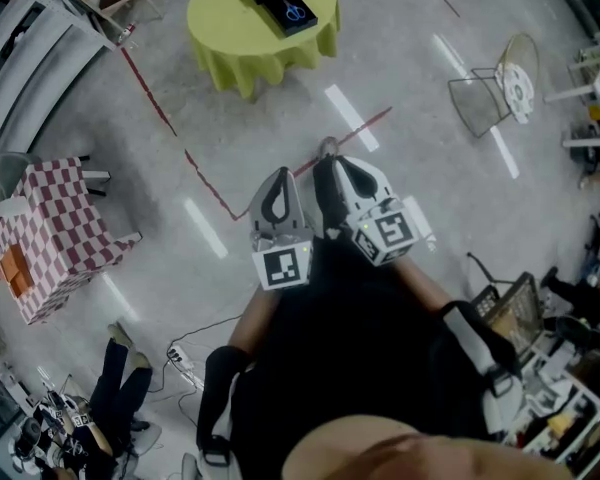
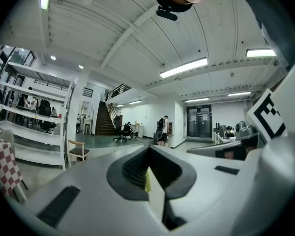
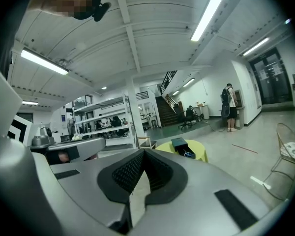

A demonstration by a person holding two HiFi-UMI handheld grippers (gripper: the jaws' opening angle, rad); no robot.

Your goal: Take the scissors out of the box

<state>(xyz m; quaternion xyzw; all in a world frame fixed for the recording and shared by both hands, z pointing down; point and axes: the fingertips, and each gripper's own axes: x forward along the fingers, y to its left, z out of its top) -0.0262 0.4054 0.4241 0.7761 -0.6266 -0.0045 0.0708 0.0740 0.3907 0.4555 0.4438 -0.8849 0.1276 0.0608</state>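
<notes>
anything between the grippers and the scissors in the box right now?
Nothing visible. Only bare floor separates the left gripper and right gripper from the yellow table; the scissors lie uncovered in the open box on it.

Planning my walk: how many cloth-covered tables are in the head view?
2: a round yellow table at top centre; a red-checked table at the left edge. Others may be hidden.

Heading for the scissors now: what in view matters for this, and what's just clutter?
For the job: scissors, open dark box holding them, yellow round table beneath, left gripper and right gripper, both shut and empty.
Lying about: checked-cloth table, wire chair.
</notes>
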